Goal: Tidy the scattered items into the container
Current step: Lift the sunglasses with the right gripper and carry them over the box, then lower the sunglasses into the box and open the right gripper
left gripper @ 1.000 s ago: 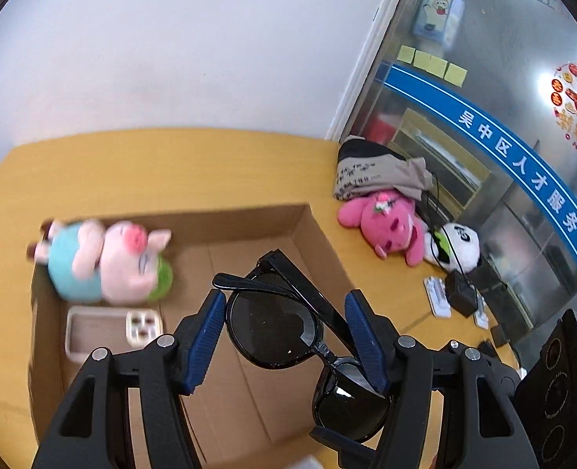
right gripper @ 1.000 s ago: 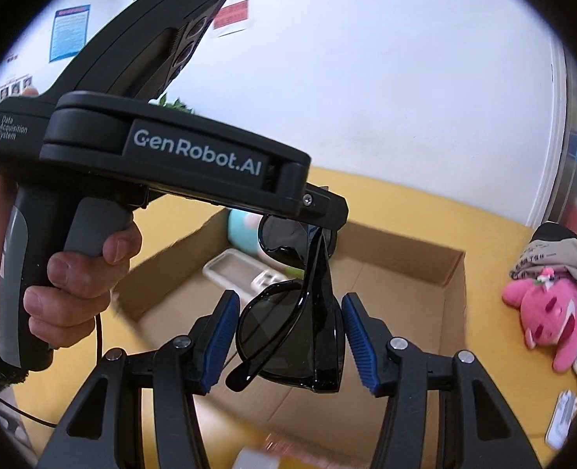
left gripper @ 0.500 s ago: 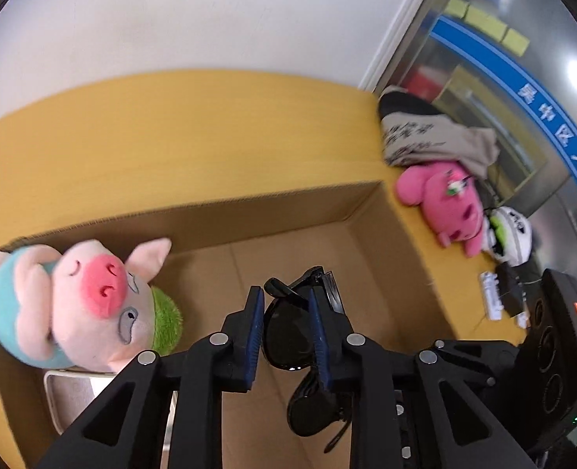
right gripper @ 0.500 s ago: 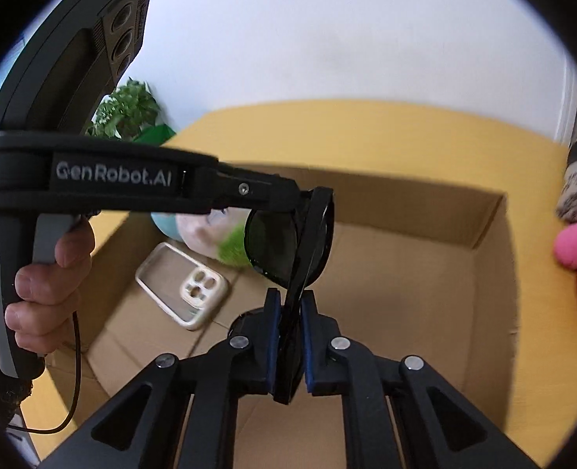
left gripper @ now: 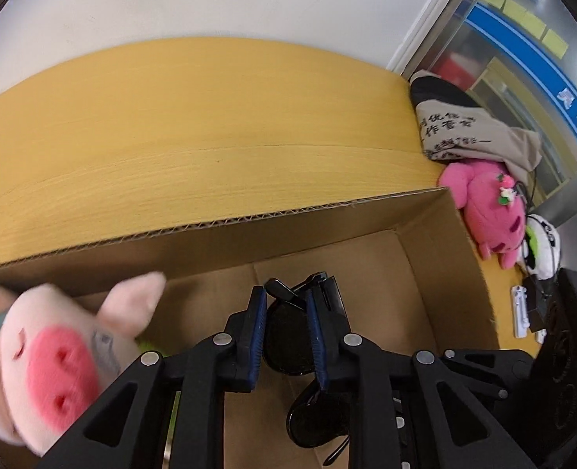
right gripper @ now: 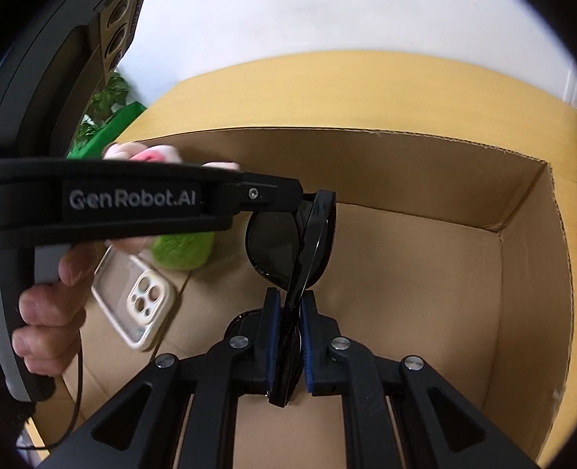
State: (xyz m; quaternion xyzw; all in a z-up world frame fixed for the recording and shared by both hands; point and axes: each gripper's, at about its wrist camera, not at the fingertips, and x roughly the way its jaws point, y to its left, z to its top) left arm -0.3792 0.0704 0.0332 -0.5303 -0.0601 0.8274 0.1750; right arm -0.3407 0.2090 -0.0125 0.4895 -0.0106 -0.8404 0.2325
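While both grippers clamp them from opposite ends, the black sunglasses (right gripper: 293, 252) hang over the open inside of the cardboard box (right gripper: 405, 164), above its floor; whether they touch the floor cannot be told. The right gripper (right gripper: 289, 336) has its blue-padded fingers (right gripper: 271, 336) pressed nearly together on the folded frame, which stands on edge between them with one dark lens above the fingertips. The left gripper (left gripper: 286, 332) is closed a little wider on the other lens, its pads (left gripper: 258, 332) flat against both sides of the sunglasses (left gripper: 288, 336), and the second lens droops below and to the right of it. In the right wrist view the left gripper's black body reaches in from the left, held by the person's left hand (right gripper: 50, 312).

Inside the box, on the left, a pink plush pig (left gripper: 54, 355) with a green patch (right gripper: 183, 248) lies close to the left gripper, and a beige phone case (right gripper: 132, 301) lies flat on the floor just beside it. The box sits on a yellow wooden table (left gripper: 171, 129). Beyond its right wall, a magenta plush toy (left gripper: 487, 211) lies on the table, touching a folded grey printed cloth (left gripper: 460, 133) and next to a white-and-black panda plush (left gripper: 542, 250). A green potted plant (right gripper: 108, 105) stands past the table's far left corner.
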